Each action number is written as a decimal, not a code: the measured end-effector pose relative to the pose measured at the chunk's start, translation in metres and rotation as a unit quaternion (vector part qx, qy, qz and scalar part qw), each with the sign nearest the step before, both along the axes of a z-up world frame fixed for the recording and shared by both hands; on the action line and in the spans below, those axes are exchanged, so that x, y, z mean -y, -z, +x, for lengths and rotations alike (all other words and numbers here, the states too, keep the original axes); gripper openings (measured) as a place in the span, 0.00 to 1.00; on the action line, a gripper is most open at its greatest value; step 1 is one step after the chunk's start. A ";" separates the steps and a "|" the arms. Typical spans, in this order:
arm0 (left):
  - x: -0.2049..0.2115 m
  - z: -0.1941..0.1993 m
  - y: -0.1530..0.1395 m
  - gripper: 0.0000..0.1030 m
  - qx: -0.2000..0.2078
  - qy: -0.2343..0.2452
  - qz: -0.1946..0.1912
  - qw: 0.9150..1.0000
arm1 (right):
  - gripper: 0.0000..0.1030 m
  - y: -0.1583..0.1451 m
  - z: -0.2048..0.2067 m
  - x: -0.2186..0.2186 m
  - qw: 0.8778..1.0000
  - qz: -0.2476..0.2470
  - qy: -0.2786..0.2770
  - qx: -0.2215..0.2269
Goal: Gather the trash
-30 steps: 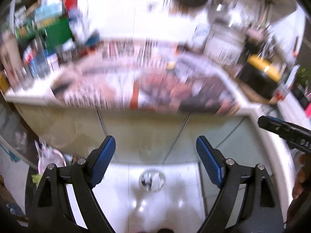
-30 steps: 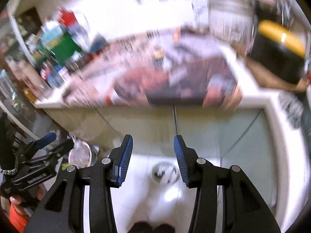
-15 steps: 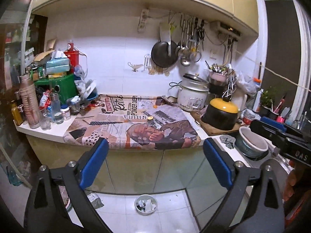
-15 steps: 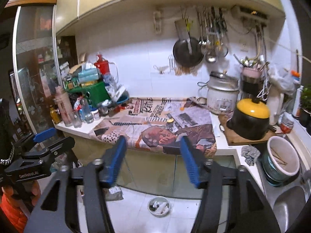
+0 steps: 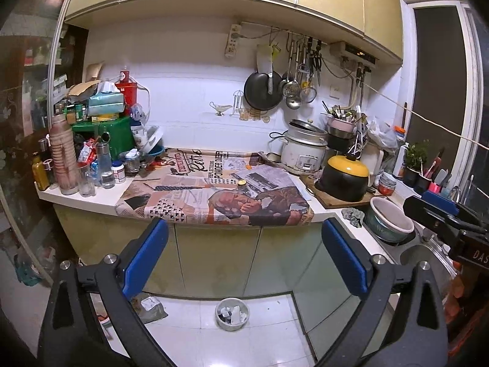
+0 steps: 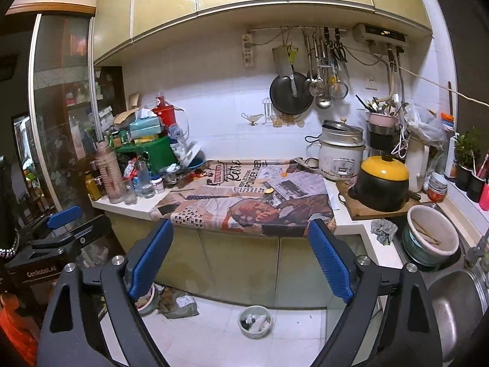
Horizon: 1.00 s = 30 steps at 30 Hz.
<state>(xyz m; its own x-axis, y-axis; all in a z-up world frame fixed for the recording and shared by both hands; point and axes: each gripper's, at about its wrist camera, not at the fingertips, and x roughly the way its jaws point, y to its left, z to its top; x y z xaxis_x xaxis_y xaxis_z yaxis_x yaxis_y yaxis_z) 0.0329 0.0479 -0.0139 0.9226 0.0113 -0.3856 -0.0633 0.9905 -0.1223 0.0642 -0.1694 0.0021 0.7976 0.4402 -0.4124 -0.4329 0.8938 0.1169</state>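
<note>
A small round trash bin with scraps in it stands on the white floor before the cabinets; it also shows in the right wrist view. Newspaper covers the counter, with a small yellow item and a dark stick on it. My left gripper is open and empty, held back from the counter. My right gripper is open and empty, at about the same distance.
Bottles, jars and a green box crowd the counter's left end. A rice cooker, a yellow-lidded black pot and a bowl in the sink stand right. A crumpled bag lies on the floor.
Both views tilted up from the floor to the counter and wall, then pulled back slightly. My right gripper's fingers opened wider. The left stayed open.
</note>
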 end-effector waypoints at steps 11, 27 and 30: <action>0.004 -0.003 -0.002 0.98 0.009 0.008 0.009 1.000 | 0.86 0.005 -0.005 0.001 1.000 0.000 0.003 -0.011; 0.004 0.000 0.000 0.98 0.007 0.013 0.007 1.000 | 0.86 0.005 -0.002 -0.002 1.000 0.001 0.001 -0.025; 0.004 0.000 -0.001 0.98 0.006 0.013 0.008 1.000 | 0.86 0.005 -0.001 -0.003 1.000 0.002 0.001 -0.027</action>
<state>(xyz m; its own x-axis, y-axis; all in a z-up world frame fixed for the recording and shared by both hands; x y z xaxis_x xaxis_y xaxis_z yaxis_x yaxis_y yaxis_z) 0.0332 0.0436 -0.0132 0.9271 -0.0063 -0.3746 -0.0367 0.9935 -0.1076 0.0631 -0.1665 -0.0031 0.7757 0.4404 -0.4521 -0.4238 0.8942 0.1439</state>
